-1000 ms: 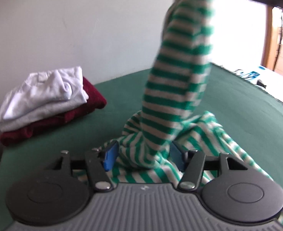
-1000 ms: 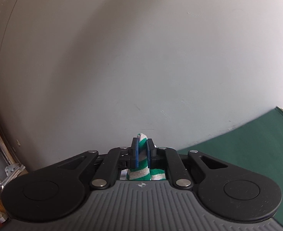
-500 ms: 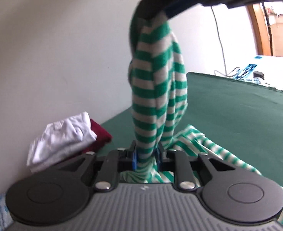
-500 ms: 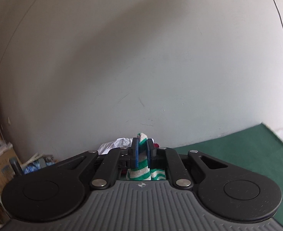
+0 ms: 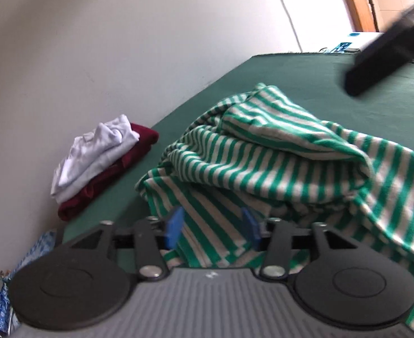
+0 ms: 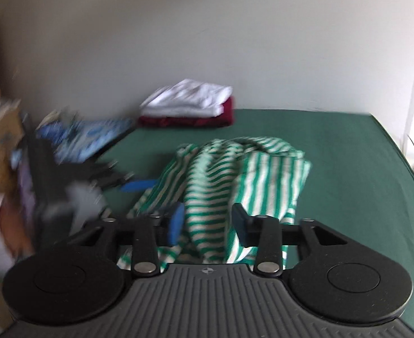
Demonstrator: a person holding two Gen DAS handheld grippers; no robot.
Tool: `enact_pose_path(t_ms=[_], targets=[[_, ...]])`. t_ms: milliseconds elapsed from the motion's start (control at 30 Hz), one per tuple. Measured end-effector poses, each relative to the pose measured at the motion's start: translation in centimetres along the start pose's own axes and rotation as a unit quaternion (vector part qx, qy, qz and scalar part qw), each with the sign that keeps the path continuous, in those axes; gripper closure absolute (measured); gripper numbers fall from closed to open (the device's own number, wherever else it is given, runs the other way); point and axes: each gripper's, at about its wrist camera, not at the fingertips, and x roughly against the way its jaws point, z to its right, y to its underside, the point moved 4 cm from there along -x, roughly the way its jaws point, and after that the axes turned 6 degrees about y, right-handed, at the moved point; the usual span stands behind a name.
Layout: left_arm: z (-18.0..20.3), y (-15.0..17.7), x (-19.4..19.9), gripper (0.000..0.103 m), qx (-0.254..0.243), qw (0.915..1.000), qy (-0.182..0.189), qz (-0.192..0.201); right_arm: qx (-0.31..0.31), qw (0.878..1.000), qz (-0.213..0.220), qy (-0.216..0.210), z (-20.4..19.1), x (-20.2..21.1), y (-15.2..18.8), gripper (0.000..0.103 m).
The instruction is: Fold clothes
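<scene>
Left wrist view: left gripper (image 5: 212,228) opening, striped shirt (image 5: 277,152) lying slack between its pads, not pinched. Right gripper (image 6: 207,222) opening too. Shirt's heaped mid-table (image 5: 347,90), probably dropped for flattening. Folded stack (image 6: 190,107) sits at 12 o'clock, out of the way.

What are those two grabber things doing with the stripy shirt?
A person is folding clothes with a gripper in each hand. The green-and-white striped shirt lies in a rumpled heap on the green table. The left gripper and the right gripper are both opening, with stripy cloth lying loose between their blue pads. A folded white and dark red pile sits by the wall.
</scene>
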Motion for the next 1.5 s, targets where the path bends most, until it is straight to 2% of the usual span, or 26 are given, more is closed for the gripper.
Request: enact_pose_path(t_ms=[100,167,233,267,300,333,367,500,633,700,767,833,867,933,967,1100,1167,1233,1333,1400,1467,1500], targets=[[1.7,-0.3,1.3,0.035,-0.031,0.9994,0.001,0.017,-0.022,1.0,0.006,0.016,-0.3,-1.4,0.2,0.057],[3.0,-0.7,1.1,0.035,-0.055,0.9983,0.0,0.019,0.001,0.999,-0.016,0.042,-2.4,-4.1,0.5,0.058],[4.0,-0.9,0.7,0.035,-0.078,0.9969,-0.007,0.013,-0.002,0.996,-0.053,0.069,-1.5,-5.1,1.5,0.068],[4.2,-0.9,0.8,0.035,-0.083,0.9965,-0.008,0.013,-0.004,0.994,-0.071,0.083,-1.1,-5.5,2.1,0.081],[4.3,-1.0,1.1,0.033,-0.083,0.9964,-0.007,0.014,-0.005,0.991,-0.09,0.096,-0.6,-5.9,2.6,0.099],[4.4,-1.0,1.3,0.03,-0.083,0.9964,-0.007,0.015,-0.012,0.989,-0.102,0.107,-0.1,-6.1,2.9,0.099],[4.6,-1.0,1.6,0.029,-0.083,0.9964,-0.006,0.016,-0.039,0.989,-0.09,0.109,0.8,-5.1,2.3,0.099],[5.4,-1.8,2.6,0.02,-0.094,0.995,-0.005,0.034,-0.14,0.987,-0.039,0.066,3.0,-2.0,-1.6,0.099],[6.8,-3.2,3.0,0.015,-0.119,0.9909,-0.007,0.063,-0.217,0.976,-0.018,0.019,3.7,-0.6,-4.6,0.099],[7.4,-4.3,2.8,0.014,-0.13,0.988,-0.022,0.081,-0.228,0.973,-0.013,0.009,3.3,-0.7,-5.6,0.099],[7.0,-5.1,2.1,0.019,-0.133,0.9867,-0.035,0.087,-0.228,0.974,-0.006,0.008,2.7,-0.9,-6.5,0.099],[6.0,-5.5,1.6,0.048,-0.137,0.9863,-0.043,0.082,-0.216,0.976,0.009,0.02,2.2,-0.5,-7.1,0.099],[5.4,-5.7,1.6,0.055,-0.141,0.9855,-0.044,0.082,-0.219,0.976,0.011,0.016,2.0,-0.2,-7.5,0.099],[4.0,-5.7,1.7,0.089,-0.164,0.9808,-0.055,0.089,-0.224,0.974,0.015,0.006,1.6,0.5,-8.1,0.099],[3.3,-5.8,1.8,0.093,-0.177,0.9775,-0.064,0.094,-0.229,0.973,0.017,0.001,1.5,0.6,-8.5,0.099],[0.4,-5.8,4.0,0.094,-0.22,0.963,-0.087,0.13,-0.227,0.973,0.039,-0.001,0.4,2.6,-9.3,0.099],[-1.0,-5.6,5.6,0.094,-0.226,0.9602,-0.081,0.142,-0.224,0.974,0.043,-0.007,-0.5,3.9,-9.1,0.099],[-1.5,-4.7,6.1,0.093,-0.24,0.9588,-0.072,0.135,-0.223,0.974,0.038,-0.008,-1.5,4.9,-8.0,0.099],[-1.2,-2.1,6.0,0.093,-0.27,0.9548,-0.053,0.113,-0.238,0.971,-0.002,-0.002,-2.5,5.2,-4.5,0.097],[-0.1,0.4,5.0,0.091,-0.296,0.9503,-0.038,0.089,-0.23,0.971,-0.069,0.005,-3.0,3.8,-0.9,0.089],[1.7,2.9,3.8,0.089,-0.323,0.9436,-0.03,0.066,-0.208,0.968,-0.137,0.04,-3.2,2.3,2.8,0.084],[2.5,3.9,3.4,0.089,-0.333,0.9408,-0.028,0.058,-0.199,0.967,-0.146,0.061,-2.9,2.1,3.9,0.083]])
